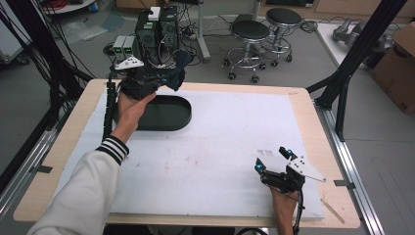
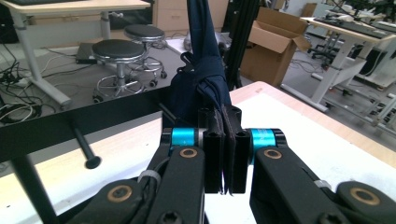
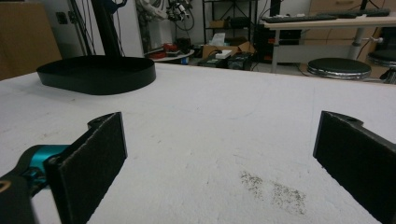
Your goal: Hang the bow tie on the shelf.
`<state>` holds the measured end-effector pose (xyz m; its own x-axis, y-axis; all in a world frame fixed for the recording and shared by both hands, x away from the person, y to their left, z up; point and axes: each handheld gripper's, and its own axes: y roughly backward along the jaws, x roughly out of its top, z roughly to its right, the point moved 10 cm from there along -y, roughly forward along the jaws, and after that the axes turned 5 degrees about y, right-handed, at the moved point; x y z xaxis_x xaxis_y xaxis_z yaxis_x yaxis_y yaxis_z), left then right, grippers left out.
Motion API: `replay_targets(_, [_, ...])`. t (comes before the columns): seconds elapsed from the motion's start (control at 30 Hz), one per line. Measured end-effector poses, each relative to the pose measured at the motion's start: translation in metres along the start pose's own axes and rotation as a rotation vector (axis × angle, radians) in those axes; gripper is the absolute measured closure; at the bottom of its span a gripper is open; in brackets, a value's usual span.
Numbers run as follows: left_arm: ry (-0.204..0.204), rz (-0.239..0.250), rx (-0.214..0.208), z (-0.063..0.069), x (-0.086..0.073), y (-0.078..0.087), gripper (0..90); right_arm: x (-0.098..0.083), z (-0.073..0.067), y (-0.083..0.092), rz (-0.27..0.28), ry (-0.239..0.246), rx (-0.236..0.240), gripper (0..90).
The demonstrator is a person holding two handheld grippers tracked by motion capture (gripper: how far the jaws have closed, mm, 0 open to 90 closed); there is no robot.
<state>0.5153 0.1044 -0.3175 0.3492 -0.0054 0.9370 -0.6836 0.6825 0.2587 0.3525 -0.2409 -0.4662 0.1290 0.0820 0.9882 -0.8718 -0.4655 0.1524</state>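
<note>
A person's left hand holds my left gripper (image 1: 168,78) above the far end of a black oval tray (image 1: 166,113) at the table's back left. Its jaws are pressed together on a dark navy cloth (image 1: 179,72) that hangs bunched from them. In the left gripper view the cloth (image 2: 201,70) rises in a folded bundle out of the shut gripper (image 2: 225,140). My right gripper (image 1: 272,159) rests low over the white mat near the front right, open, with nothing between its pads (image 3: 93,158). From the right gripper view the tray (image 3: 95,74) lies far off at the left.
A white mat (image 1: 220,147) covers most of the wooden table (image 1: 313,122). Black frame posts (image 1: 352,58) stand at the right edge and cables hang at the left. Round stools (image 1: 249,34) and a cardboard box (image 1: 399,73) stand on the floor beyond the table.
</note>
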Motion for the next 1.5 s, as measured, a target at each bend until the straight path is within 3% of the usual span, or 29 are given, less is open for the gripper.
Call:
replay_targets(0.43, [-0.049,-0.022,0.111,-0.016,-0.009,-0.001,87.5,0.000,-0.001,0.000,-0.002,0.003,0.001,1.6])
replay_targets(0.63, [-0.038,-0.023,0.158,-0.024,-0.016,-0.001,87.5,0.000,-0.001,0.000,-0.002,0.002,0.001,1.6])
replay_targets(0.9, [-0.039,-0.029,0.196,-0.028,-0.024,-0.004,87.5,0.000,-0.001,0.000,-0.002,0.003,0.002,1.6])
replay_targets(1.1, [-0.070,-0.041,0.237,-0.032,-0.027,-0.005,87.5,0.000,-0.001,0.000,-0.001,0.001,0.003,1.6])
replay_targets(1.5, [-0.051,-0.079,0.277,-0.035,-0.041,-0.013,85.8,0.000,0.000,0.000,0.002,0.008,0.002,1.6])
